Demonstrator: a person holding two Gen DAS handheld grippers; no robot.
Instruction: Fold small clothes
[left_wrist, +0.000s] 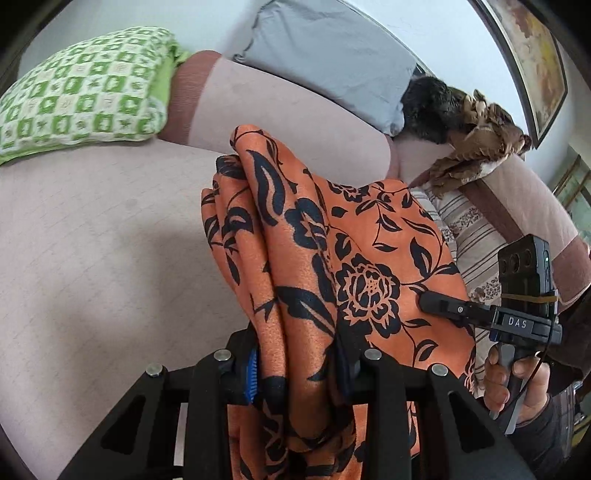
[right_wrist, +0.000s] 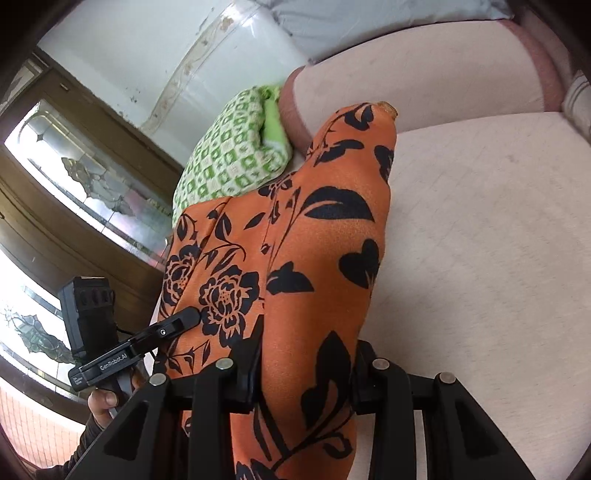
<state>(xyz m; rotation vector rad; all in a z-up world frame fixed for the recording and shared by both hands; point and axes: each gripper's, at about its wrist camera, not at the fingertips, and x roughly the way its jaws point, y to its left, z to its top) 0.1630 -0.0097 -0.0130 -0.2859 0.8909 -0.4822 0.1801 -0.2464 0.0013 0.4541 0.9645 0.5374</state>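
Observation:
An orange cloth with a black flower print (left_wrist: 354, 258) hangs between both grippers above a pinkish sofa seat (left_wrist: 92, 240). My left gripper (left_wrist: 295, 373) is shut on a bunched edge of it. The right gripper (left_wrist: 424, 301) shows at the right of the left wrist view, pinching the cloth's other side. In the right wrist view the cloth (right_wrist: 314, 240) fills the middle and my right gripper (right_wrist: 306, 373) is shut on it. The left gripper (right_wrist: 195, 315) shows there at the left, clamped on the cloth. The cloth's lower part is hidden behind the jaws.
A green checked pillow (left_wrist: 77, 96) lies at the sofa's left end. A grey cushion (left_wrist: 325, 55) leans on the backrest. A brown crumpled cloth (left_wrist: 476, 147) and a striped cloth (left_wrist: 469, 229) lie at the right. A glass-panelled door (right_wrist: 74, 184) stands behind.

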